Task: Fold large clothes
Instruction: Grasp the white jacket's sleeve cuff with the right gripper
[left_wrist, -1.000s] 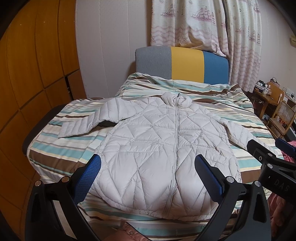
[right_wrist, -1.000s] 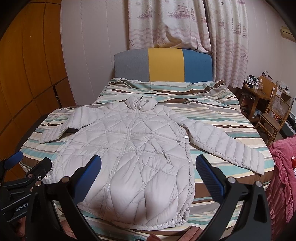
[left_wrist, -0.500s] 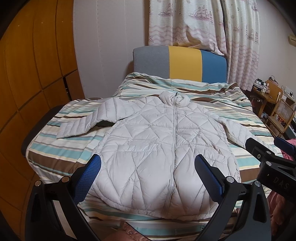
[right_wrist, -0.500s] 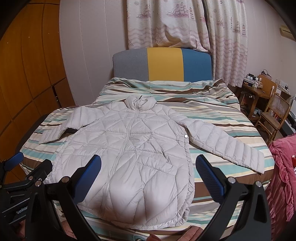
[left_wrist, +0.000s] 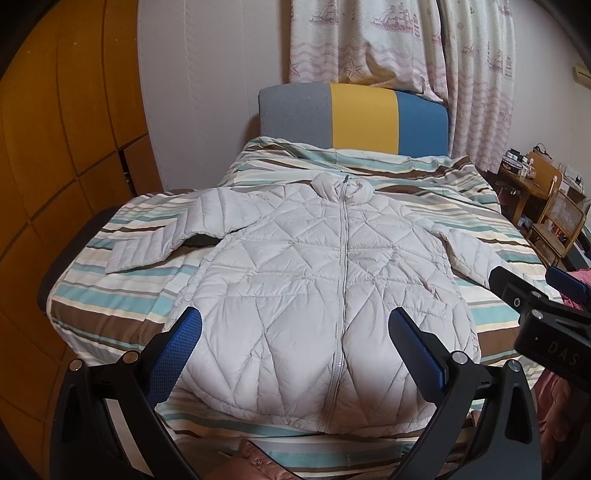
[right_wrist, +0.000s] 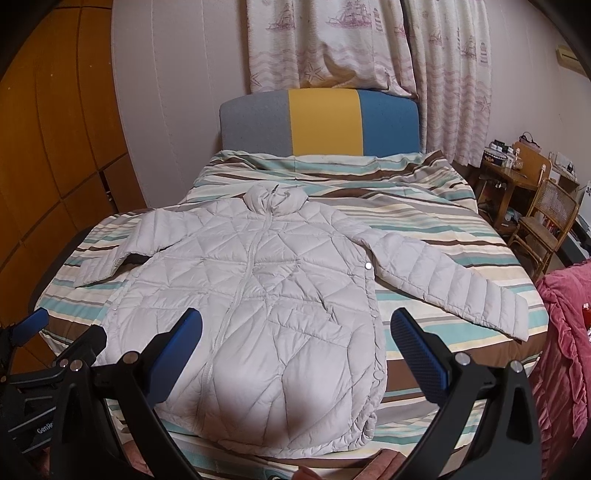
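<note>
Jacket (left_wrist: 332, 295) pale grey quilted, zipped, flat on striped bed (left_wrist: 424, 177), sleeves out | both claws released, empty

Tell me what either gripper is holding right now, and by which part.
Nothing. The left gripper and right gripper are both open above the jacket.

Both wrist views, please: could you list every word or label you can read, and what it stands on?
"DAS": on the black right gripper body, seen from the left wrist.
"GenRo", cut off: on the black left gripper body, seen from the right wrist.
Items on the brown wooden desk: too small to read.
</note>
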